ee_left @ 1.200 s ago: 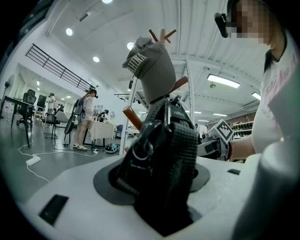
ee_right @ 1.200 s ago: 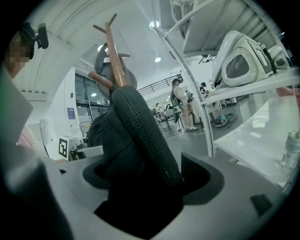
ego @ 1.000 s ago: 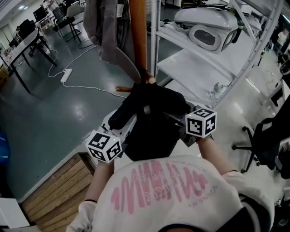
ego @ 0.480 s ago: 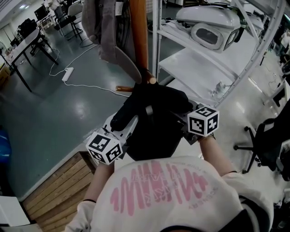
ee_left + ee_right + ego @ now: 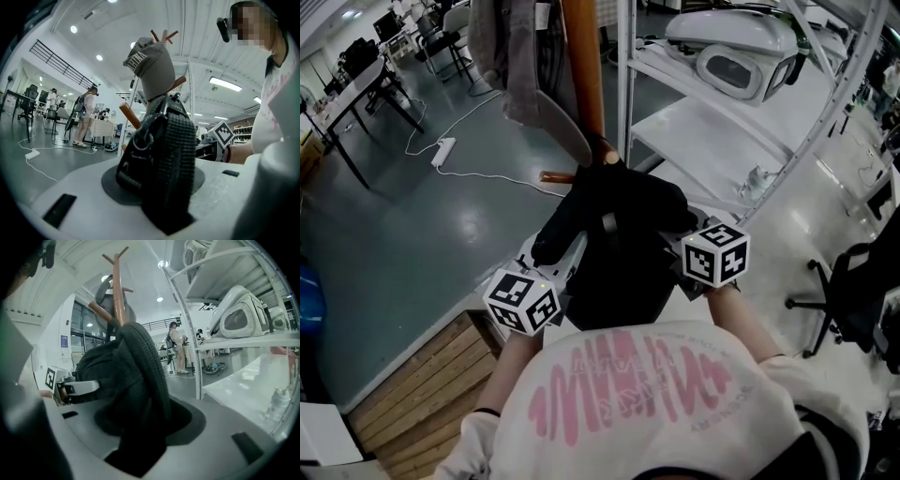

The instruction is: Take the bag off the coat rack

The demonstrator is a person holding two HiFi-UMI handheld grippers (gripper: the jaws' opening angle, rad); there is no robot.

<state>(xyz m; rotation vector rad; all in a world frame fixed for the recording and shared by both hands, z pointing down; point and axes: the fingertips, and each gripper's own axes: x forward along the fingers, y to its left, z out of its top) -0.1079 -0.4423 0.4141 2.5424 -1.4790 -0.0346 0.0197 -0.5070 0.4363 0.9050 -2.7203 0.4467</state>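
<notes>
Bag (image 5: 614,248), black, hangs at frame centre against the wooden coat rack (image 5: 581,66), with a claw on either side of it. Left claw (image 5: 161,183) has just been closing and pinches the bag's woven strap (image 5: 176,140). Right claw (image 5: 140,427) has likewise just been closing, and is clamped on a padded black fold of the bag.

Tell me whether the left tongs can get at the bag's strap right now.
Probably yes: the left tongs have just been closing with the woven strap of the bag already between them and nothing in the way.
</notes>
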